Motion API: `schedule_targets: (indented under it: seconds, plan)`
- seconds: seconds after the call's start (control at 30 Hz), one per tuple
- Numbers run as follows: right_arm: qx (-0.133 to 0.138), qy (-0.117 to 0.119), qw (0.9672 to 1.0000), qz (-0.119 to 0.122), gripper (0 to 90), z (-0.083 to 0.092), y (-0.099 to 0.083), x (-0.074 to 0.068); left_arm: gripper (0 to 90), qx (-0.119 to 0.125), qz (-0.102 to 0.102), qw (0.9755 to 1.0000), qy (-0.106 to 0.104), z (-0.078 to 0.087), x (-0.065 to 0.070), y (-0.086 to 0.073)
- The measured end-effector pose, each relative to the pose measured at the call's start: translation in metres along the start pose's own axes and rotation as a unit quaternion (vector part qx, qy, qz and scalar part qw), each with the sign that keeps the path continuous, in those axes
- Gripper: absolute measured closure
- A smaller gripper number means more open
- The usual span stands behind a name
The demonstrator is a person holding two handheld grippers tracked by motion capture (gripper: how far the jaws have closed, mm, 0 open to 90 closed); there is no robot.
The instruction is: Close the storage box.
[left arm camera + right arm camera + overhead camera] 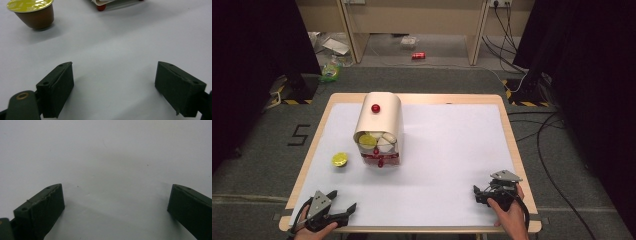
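Note:
A cream dispenser (379,120) with a red knob (375,108) stands on the left half of the white-covered table (452,145). Its front opening holds white and yellow capsules (376,141). One brown capsule with a gold foil lid (340,159) (32,12) sits alone on the sheet, left of the dispenser. My left gripper (344,200) (115,75) rests open near the front left corner, pointing toward that capsule with nothing between its jaws. My right gripper (476,195) (116,200) lies open at the front right, over bare white sheet.
The dispenser's lower edge and a red foot (101,7) show at the top of the left gripper view. Beyond the table, the floor holds a red can (418,55), cables (547,130) and a painted "5" (299,134). The table's wooden rim (517,150) frames the sheet.

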State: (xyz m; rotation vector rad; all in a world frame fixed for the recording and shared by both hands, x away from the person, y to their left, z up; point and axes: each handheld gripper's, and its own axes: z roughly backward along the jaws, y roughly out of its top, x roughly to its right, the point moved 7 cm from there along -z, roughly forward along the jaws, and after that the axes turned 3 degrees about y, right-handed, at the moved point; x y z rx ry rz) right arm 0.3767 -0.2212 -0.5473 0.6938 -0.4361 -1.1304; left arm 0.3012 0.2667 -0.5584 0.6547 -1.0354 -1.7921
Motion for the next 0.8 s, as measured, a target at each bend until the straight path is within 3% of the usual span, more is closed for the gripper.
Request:
schedule_targets:
  seconds: [0.1, 0.2, 0.8]
  plan:
    - [0.000, 0.000, 1.0000, 0.000, 1.1, 0.0000, 0.0000, 0.0000, 14.8, 0.023, 0.007, 0.9996, 0.014, 0.0019, 0.0023, -0.0037]
    - [0.000, -0.001, 1.0000, 0.001, 1.1, 0.0000, 0.0000, 0.0000, 15.0, 0.028, 0.007, 0.9994, 0.019, 0.0036, 0.0030, -0.0052]
    - [0.000, -0.001, 1.0000, 0.002, 1.2, 0.0001, 0.0000, 0.0000, 14.0, 0.036, 0.007, 0.9992, 0.015, 0.0028, 0.0025, -0.0062]
